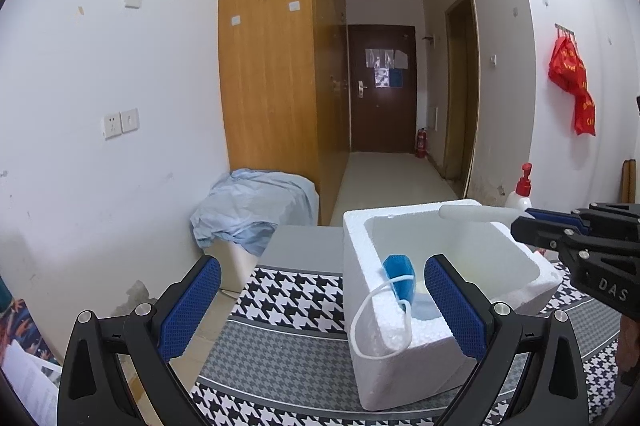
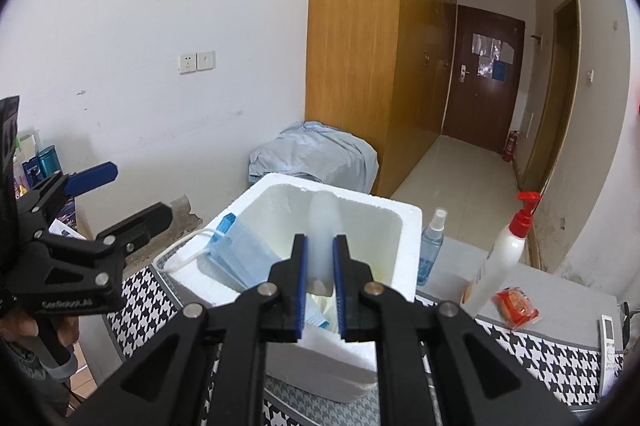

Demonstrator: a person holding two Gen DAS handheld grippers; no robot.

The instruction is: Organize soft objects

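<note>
Styrofoam box [image 2: 404, 222] on a houndstooth cloth [image 1: 296, 290]. Right gripper [image 2: 320, 258], jaws clamped on a translucent white soft piece [image 2: 323, 226], holds it above the box opening. Left gripper [image 1: 322, 300], jaws wide apart and holding nothing, flanks the box's near left corner. Blue mask [image 2: 236, 250] hangs over the left wall, ear loop [image 1: 380, 322] outside. Spray bottle [image 2: 430, 246] and pump bottle [image 2: 502, 258] stand right of the box.

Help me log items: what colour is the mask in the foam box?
Light blue mask, white ear loops; right wrist view.
</note>
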